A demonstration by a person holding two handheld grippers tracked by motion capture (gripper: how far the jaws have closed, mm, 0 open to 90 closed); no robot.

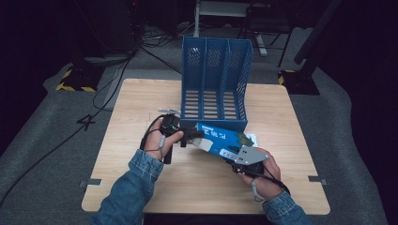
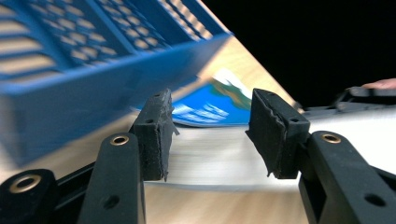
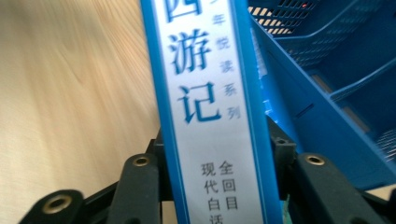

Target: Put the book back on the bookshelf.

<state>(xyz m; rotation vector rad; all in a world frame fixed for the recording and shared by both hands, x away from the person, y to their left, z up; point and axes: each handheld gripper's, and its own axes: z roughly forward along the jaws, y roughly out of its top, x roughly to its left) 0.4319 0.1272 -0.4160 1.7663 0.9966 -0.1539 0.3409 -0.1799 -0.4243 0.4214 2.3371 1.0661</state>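
Right now my right gripper (image 3: 212, 154) is clenched on the blue book (image 3: 205, 93), my released left gripper (image 2: 210, 135) hangs beside it, and the blue file rack (image 1: 216, 79) stands just beyond both.

The left hand-held gripper (image 1: 191, 137) stands parted; the right hand-held gripper (image 1: 234, 156) is clamped tight.

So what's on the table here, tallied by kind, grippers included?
Blue file rack: 1
Blue book: 1
Grippers: 2, the left gripper open, the right gripper shut on the book
Total: 4
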